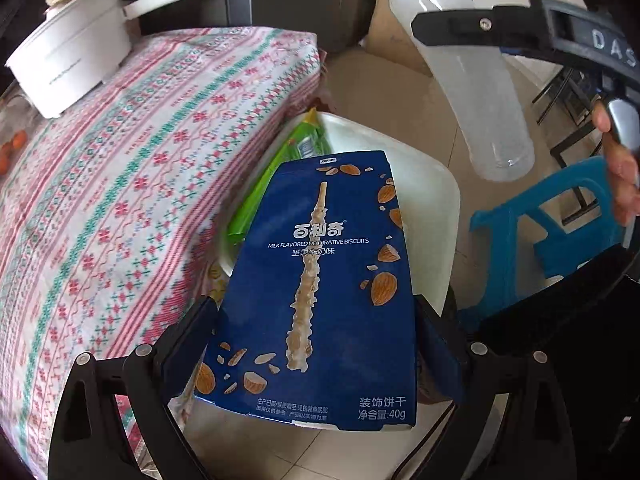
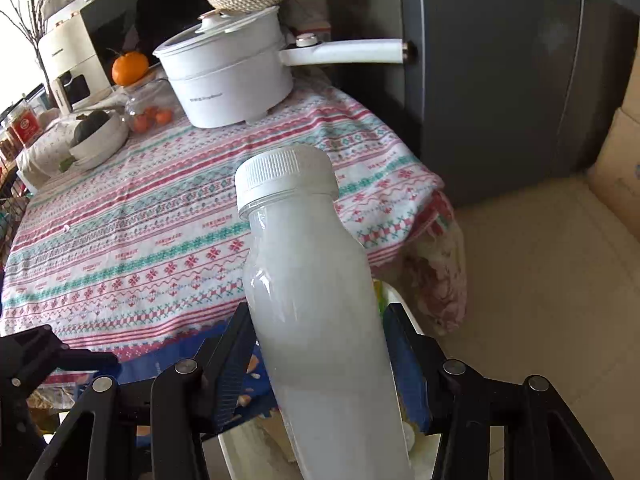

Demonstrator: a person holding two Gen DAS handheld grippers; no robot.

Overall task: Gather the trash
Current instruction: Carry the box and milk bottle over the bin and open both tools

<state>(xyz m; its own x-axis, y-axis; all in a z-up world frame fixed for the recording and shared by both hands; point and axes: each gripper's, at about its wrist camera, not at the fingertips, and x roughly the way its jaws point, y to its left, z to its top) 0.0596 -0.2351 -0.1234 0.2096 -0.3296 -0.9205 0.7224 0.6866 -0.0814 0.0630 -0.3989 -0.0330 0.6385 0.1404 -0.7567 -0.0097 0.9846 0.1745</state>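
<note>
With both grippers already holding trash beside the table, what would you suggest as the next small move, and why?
Probably open the left gripper and let the blue biscuit box drop: it hangs directly over the white bin, where a green wrapper already lies. The right gripper, holding the bottle, can follow.

Navy almond-printed biscuit box (image 1: 316,280), cloudy white bottle (image 2: 320,320), pink-and-teal striped tablecloth (image 2: 140,240), green wrapper (image 1: 276,176).

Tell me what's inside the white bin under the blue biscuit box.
A green wrapper leans against the left wall of the white plastic bin. The blue cardboard biscuit box, held in the left gripper, covers the rest of the bin's inside.
</note>
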